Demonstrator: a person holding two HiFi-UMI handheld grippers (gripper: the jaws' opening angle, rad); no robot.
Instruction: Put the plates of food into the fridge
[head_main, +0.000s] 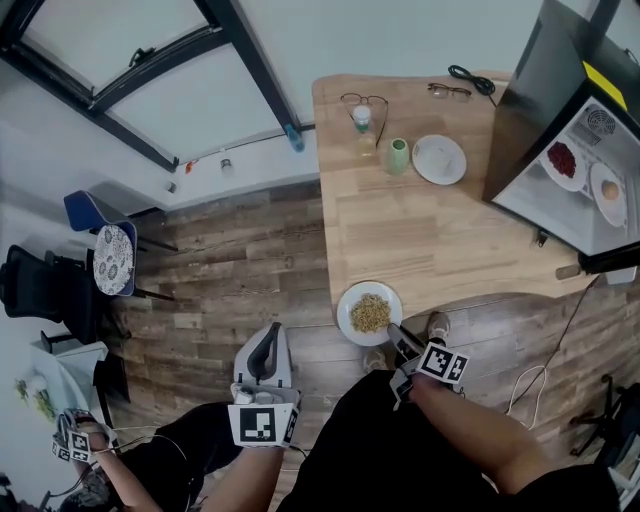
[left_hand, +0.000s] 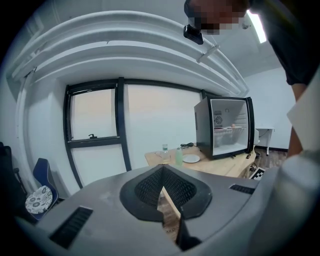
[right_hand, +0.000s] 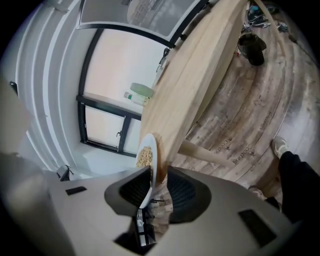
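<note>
Left gripper (head_main: 270, 332): low, short of the table (head_main: 430, 240), jaws pressed together, empty.
Right gripper (head_main: 392, 331): jaws spread, astride the plate's near rim.
Plate (head_main: 370, 313): tan food, at table's near edge.
Fridge (head_main: 555, 110): far right on table, two plates inside.

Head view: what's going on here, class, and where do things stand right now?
A person with a gripper in each hand is moving food into the open fridge, where two filled plates sit. The right gripper has its open jaws around the rim of the plate of food at the table's near edge, not yet clamped. The left gripper is shut and empty, away from the table.
</note>
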